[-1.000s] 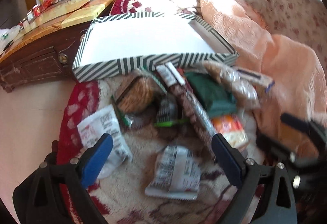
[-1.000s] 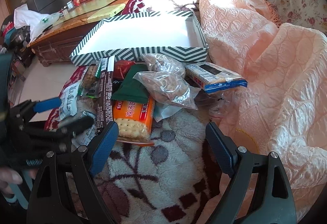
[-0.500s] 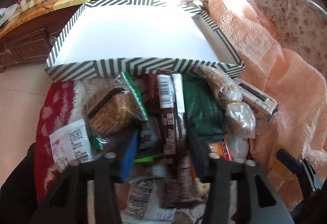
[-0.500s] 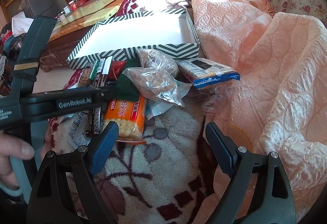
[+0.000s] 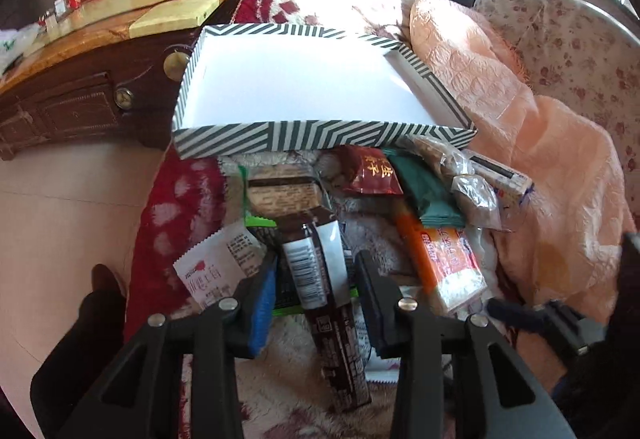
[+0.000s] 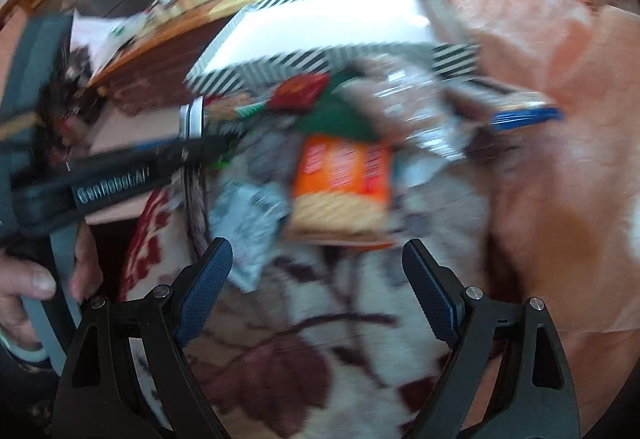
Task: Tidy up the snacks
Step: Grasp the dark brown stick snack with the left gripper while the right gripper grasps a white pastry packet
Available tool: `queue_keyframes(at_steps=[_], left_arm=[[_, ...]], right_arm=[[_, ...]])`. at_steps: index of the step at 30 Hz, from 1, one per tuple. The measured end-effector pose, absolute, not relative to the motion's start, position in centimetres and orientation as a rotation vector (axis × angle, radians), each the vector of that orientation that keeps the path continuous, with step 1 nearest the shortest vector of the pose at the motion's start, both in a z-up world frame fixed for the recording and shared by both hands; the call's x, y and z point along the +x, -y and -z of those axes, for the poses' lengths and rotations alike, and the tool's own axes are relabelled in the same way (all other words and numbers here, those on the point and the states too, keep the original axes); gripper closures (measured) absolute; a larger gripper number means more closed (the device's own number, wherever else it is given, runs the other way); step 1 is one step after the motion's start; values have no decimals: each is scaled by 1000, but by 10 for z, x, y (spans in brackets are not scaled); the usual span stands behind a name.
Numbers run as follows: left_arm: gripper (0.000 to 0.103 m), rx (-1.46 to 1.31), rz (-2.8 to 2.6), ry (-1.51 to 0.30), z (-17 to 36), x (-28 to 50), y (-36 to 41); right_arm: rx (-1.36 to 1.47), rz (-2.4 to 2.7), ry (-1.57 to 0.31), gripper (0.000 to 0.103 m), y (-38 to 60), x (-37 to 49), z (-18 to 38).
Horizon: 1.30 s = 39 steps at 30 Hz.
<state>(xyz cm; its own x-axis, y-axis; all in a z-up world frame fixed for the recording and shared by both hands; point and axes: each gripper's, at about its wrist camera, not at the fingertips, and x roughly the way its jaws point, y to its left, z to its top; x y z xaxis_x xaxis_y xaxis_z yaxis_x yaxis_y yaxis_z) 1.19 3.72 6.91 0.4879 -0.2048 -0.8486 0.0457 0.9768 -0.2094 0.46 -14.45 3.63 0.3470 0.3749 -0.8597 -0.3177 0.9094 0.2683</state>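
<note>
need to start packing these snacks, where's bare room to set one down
The striped box is bare inside, its whole white floor free. A patch of patterned blanket lies free in front of the pile, beside the peach quilt. Between box and that patch it is crowded: packets overlap, with the orange cracker pack among them.

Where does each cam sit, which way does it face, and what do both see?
Left wrist: on the left gripper, tilted down at the snack pile; its jaws are closing around a long brown snack bar; a dark sleeve shows.
Right wrist: on the open right gripper, blurred, over a patterned fleece blanket; a hand shows.
Shared: striped white box, orange cracker pack.
</note>
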Motion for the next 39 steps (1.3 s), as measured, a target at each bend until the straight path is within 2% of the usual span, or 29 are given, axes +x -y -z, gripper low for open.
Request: queue_keyframes(at_steps=[5, 13, 17, 29, 31, 32, 34, 35, 39], left_arm=[[62, -197, 191, -1076, -62, 7, -47], [56, -175, 199, -1084, -55, -13, -43], [43, -175, 192, -1098, -52, -15, -43], [42, -205, 167, -1153, -35, -17, -50], [53, -210, 163, -1153, -34, -18, -51], [68, -207, 151, -1155, -32, -19, -52], [77, -237, 152, -1161, -28, -19, -56], [90, -245, 148, -1162, -28, -20, -58], [94, -251, 120, -1141, -33, -23, -71]], right_arm=[[-8, -471, -1173, 16, 115, 5, -27], [14, -430, -1200, 16, 126, 13, -20], [10, -424, -1193, 16, 131, 14, -21], [18, -432, -1197, 16, 133, 11, -22], [4, -438, -1195, 16, 130, 10, -24], [-5, -440, -1194, 16, 128, 10, -24], [-16, -446, -1194, 16, 124, 10, -24], [-13, -449, -1196, 16, 122, 10, -24], [0, -484, -1218, 16, 110, 9, -22]])
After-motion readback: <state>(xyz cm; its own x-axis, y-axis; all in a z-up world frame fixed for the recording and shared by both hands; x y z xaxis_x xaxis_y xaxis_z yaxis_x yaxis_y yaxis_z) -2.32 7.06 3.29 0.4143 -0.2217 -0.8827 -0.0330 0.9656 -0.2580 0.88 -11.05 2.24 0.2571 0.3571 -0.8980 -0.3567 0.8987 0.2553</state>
